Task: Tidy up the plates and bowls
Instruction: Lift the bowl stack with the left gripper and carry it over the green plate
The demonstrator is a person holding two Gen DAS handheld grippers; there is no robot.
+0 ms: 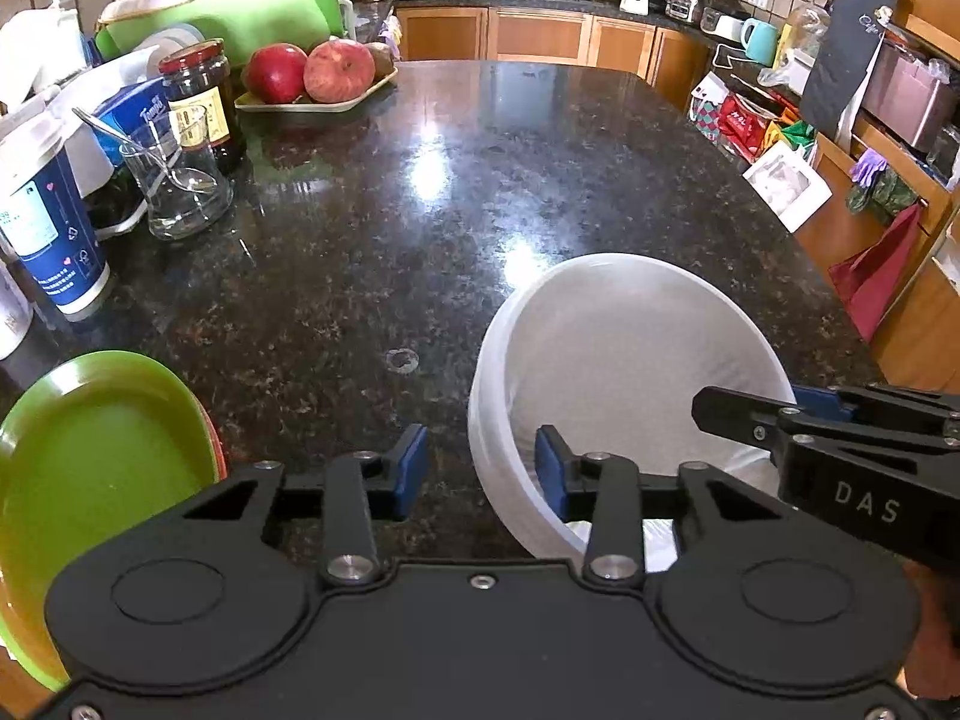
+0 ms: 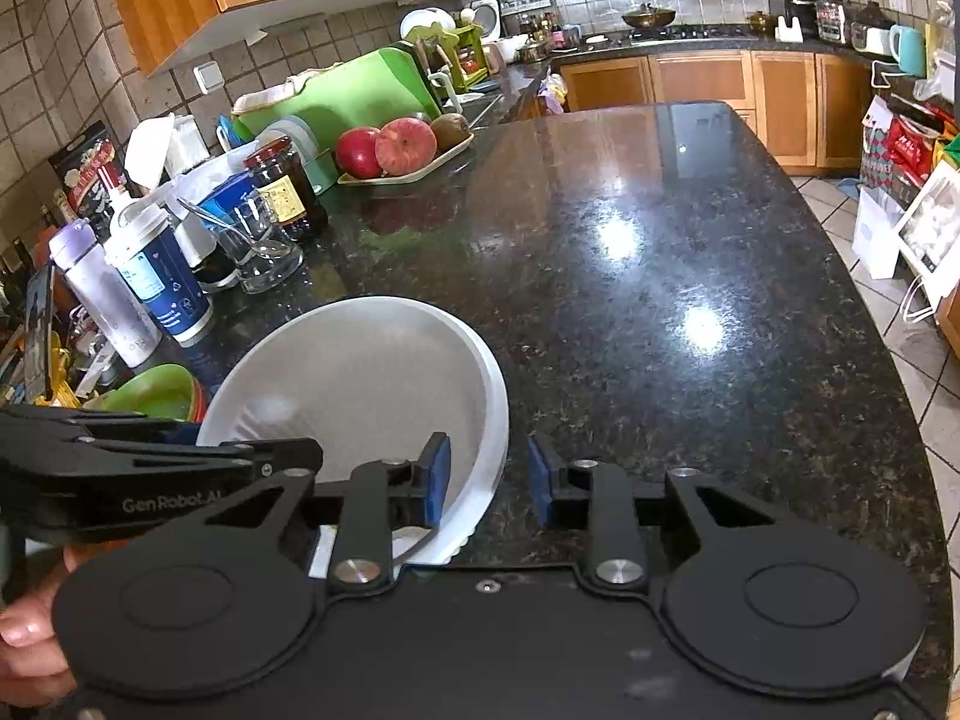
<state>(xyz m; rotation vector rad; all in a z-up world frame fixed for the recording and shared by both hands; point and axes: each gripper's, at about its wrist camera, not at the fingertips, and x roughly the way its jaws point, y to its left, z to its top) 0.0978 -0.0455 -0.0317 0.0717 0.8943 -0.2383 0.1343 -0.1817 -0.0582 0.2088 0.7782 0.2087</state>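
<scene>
White bowl (image 1: 624, 360) sits on the dark tabletop (image 1: 372, 252). My left gripper (image 1: 480, 468) and right gripper (image 2: 489, 480) have their jaws apart around its rim, not pinching.

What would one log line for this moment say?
left tongs: astride white bowl rim | right tongs: astride same rim | grip: none yet | green plate: beside bowl

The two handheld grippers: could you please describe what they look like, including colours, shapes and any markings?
Both are matte black plastic. The left gripper and right gripper each have two round discs on a flat body, linkage arms with silver screws, and blue pads on the fingers. Seen from the side, the right one reads "DAS" in pale letters, the left "GenRobot.AI". No cables or sleeves show.
</scene>
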